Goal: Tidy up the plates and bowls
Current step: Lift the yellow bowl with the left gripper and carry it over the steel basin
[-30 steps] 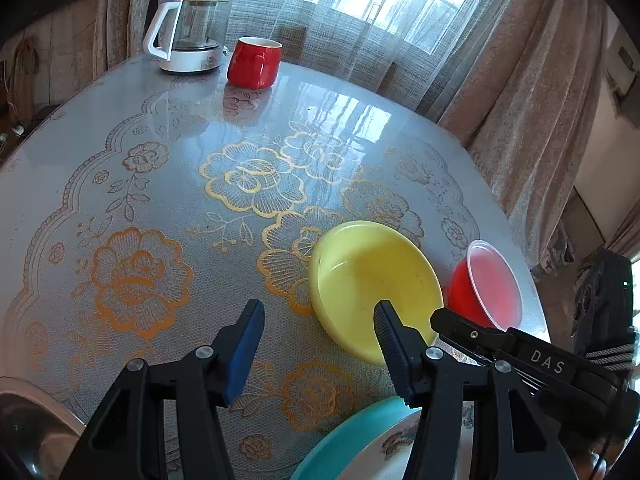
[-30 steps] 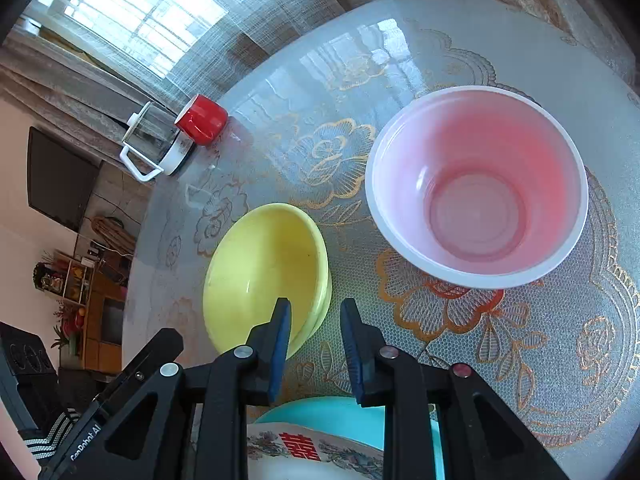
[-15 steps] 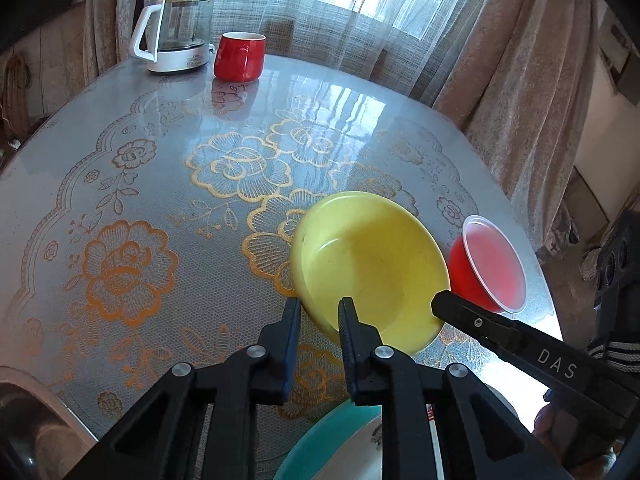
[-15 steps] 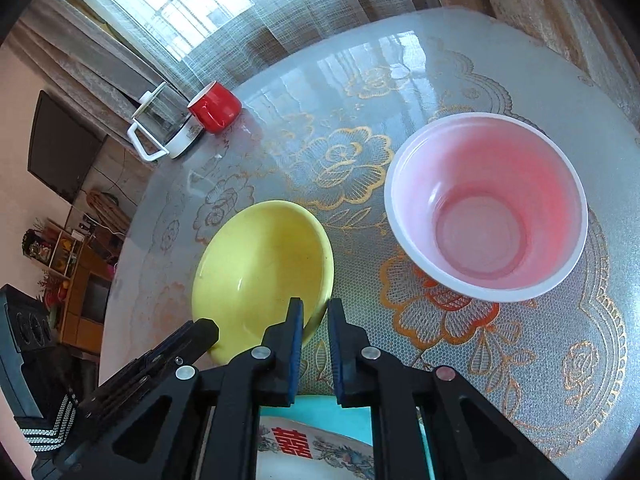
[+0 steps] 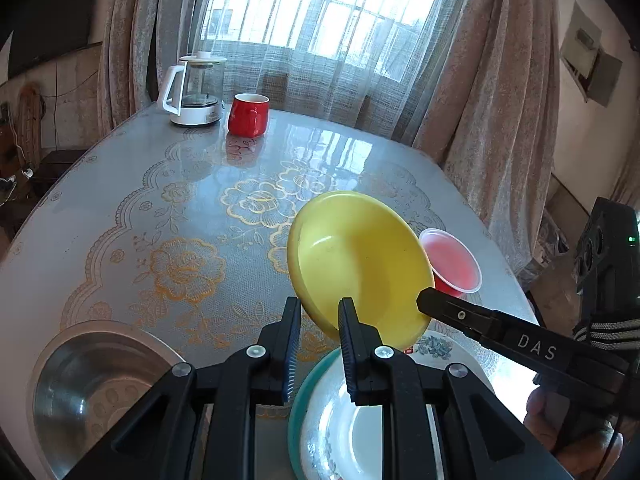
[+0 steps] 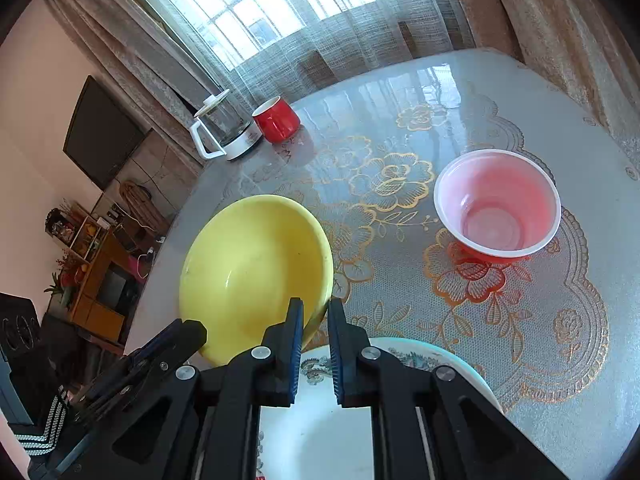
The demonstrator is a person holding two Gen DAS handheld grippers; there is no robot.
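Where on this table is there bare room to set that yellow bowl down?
Widest free patch: mid-table, between the red mug and kettle at the far edge and the steel bowl. Crowded near: plate, red bowl, and the yellow bowl itself.

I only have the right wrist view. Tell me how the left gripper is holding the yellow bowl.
Observer: The left gripper is shut on the near rim of the yellow bowl, one finger inside and one outside.
Operator: Report anything left of the plate. My view cuts off there.
Observer: A steel bowl stands upright on the table, left of the plate and apart from it. Nothing shows inside it.
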